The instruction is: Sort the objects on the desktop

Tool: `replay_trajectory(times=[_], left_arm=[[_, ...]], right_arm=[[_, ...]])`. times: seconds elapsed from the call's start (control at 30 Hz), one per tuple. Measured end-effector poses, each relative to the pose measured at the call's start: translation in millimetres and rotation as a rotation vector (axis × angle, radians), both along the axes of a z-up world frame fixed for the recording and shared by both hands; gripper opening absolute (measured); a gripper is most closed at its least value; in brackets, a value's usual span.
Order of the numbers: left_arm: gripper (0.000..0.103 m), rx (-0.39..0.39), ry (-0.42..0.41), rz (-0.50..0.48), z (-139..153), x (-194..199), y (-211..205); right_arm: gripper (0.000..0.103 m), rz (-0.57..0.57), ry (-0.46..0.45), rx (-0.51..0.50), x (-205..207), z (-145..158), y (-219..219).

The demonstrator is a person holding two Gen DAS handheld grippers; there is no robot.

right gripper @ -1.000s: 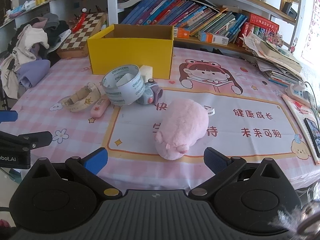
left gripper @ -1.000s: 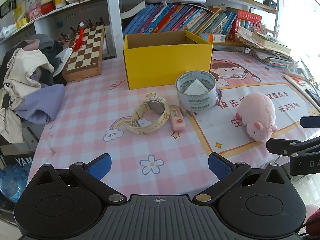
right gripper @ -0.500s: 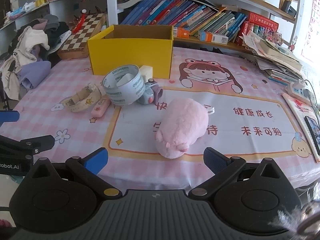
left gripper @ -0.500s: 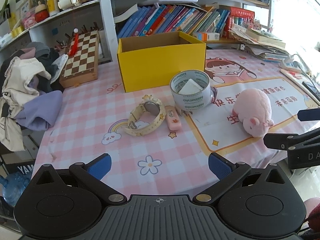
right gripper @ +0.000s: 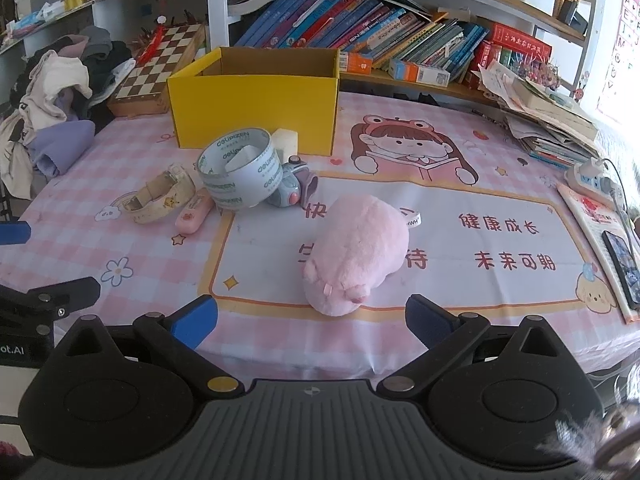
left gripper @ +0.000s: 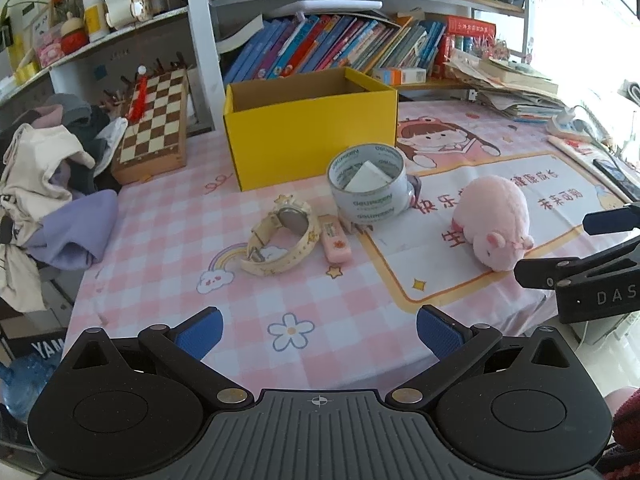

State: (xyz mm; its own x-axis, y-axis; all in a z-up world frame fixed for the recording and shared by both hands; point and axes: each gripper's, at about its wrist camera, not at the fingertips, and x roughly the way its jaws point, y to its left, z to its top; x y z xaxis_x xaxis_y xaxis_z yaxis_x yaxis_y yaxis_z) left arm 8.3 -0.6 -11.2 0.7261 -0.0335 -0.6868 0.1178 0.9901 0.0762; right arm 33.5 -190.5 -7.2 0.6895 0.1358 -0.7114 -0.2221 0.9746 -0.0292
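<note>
An open yellow box stands at the back of the pink checked table. In front of it lie a tape roll, a cream wristwatch, a small pink eraser-like case, a grey toy and a pink plush pig. My left gripper hovers open over the near table edge, well short of the watch. My right gripper is open just in front of the pig, holding nothing.
A chessboard leans at the back left beside a heap of clothes. Books fill the shelf behind the box. A paper stack, power strip and phone lie along the right edge.
The left gripper has drawn back and risen a little, so the objects look slightly farther. The right gripper has barely moved. Both stay open.
</note>
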Motion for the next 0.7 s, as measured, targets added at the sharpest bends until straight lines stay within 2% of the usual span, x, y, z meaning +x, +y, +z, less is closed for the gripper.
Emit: replay_trajectory(times=[0.47,0.7], left_arm=[[0.103,-0.006,0.031,0.021,-5.3,6.9,-2.8],[0.103,0.012,0.032,0.034,-6.7,15.5,-4.7]], right_arm=[[0.103,-0.002,0.018,-0.002,6.6,-3.8,-8.2],[0.103,-0.018,0.041,0.015,25.4,-9.2,-13.2]])
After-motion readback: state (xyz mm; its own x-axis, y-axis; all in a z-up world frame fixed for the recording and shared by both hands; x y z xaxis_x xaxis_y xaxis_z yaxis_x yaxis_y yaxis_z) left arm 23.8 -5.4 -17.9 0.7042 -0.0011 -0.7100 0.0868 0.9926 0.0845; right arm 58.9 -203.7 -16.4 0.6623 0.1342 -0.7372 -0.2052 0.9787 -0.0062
